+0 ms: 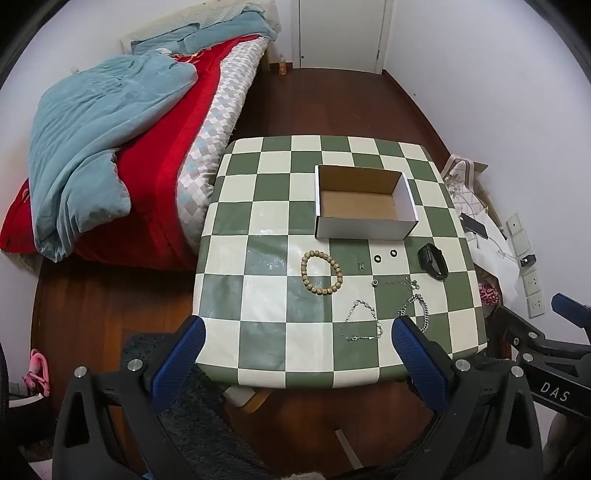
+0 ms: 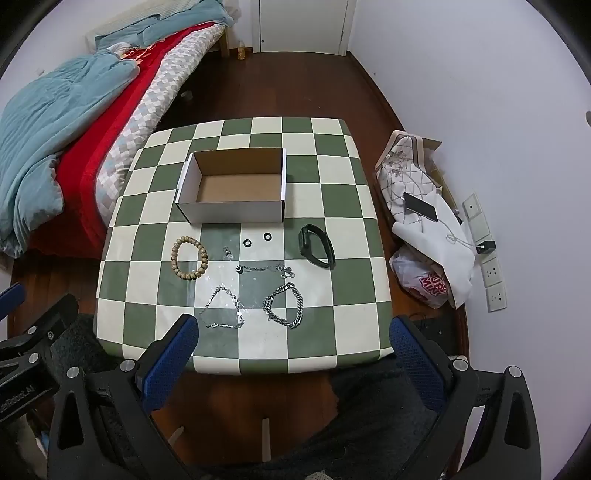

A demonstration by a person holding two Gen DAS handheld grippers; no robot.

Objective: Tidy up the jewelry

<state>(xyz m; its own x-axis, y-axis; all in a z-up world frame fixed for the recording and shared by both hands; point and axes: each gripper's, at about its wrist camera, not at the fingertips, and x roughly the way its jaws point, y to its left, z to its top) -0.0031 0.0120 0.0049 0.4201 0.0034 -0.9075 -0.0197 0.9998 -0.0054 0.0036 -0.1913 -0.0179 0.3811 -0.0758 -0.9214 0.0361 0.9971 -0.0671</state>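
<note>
An empty white cardboard box [image 1: 364, 225] [image 2: 236, 212] stands on the green-and-white checked table [image 1: 266, 332] [image 2: 147, 206]. In front of it lie a wooden bead bracelet [image 1: 321, 272] [image 2: 189, 257], two small black rings [image 1: 385, 256] [image 2: 257, 239], a black wristband [image 1: 433, 261] [image 2: 317, 245], a thin chain with a ring [image 1: 395, 282] [image 2: 264, 268], a thin silver chain [image 1: 364, 325] [image 2: 225, 306] and a chunky silver chain bracelet [image 1: 419, 310] [image 2: 283, 305]. My left gripper [image 1: 297, 336] and right gripper [image 2: 293, 330] are open and empty, above the table's near edge.
A bed with a blue quilt [image 1: 99, 147] [image 2: 48, 122] and red blanket is on the left. Bags, a phone [image 2: 421, 206] and wall sockets [image 2: 487, 254] sit on the right by the wall. A closed door [image 1: 340, 33] is at the back. Dark wood floor surrounds the table.
</note>
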